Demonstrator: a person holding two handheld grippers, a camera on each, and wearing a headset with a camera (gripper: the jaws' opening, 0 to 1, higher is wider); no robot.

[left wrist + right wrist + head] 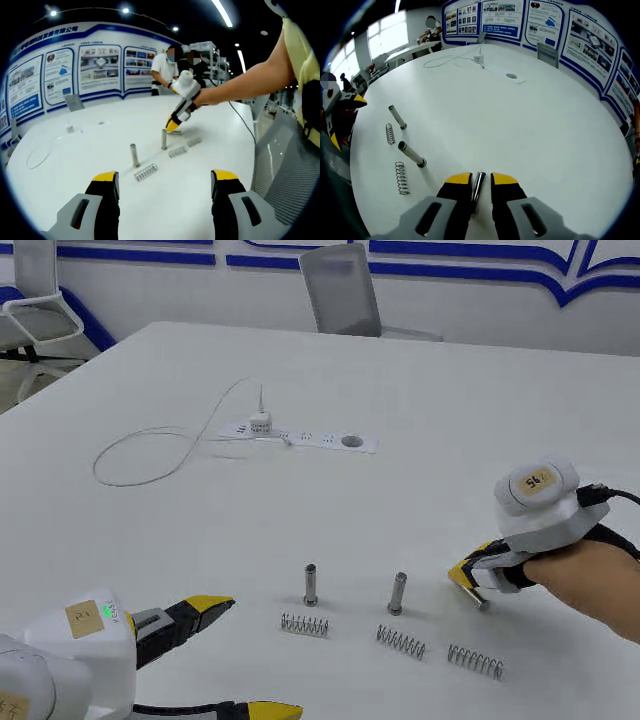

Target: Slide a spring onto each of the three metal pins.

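Two metal pins stand upright on the white table (pixel 420 410), one (pixel 310 585) to the left of the other (pixel 397 593). Three springs lie flat in front of them: left (pixel 305 624), middle (pixel 400 642), right (pixel 475 661). My right gripper (pixel 466 577) is at the right, shut on a third metal pin (pixel 478 184) that it holds low at the table. My left gripper (pixel 245 657) is at the bottom left, open with nothing between its jaws, and faces the left pin (pixel 134 155) and the left spring (pixel 145 172).
A white power strip (pixel 300 438) with a plugged charger and a looping white cable (pixel 150 455) lies mid-table. Grey chairs (pixel 345 290) stand beyond the far edge. Two people (pixel 165 70) stand by the wall past the table.
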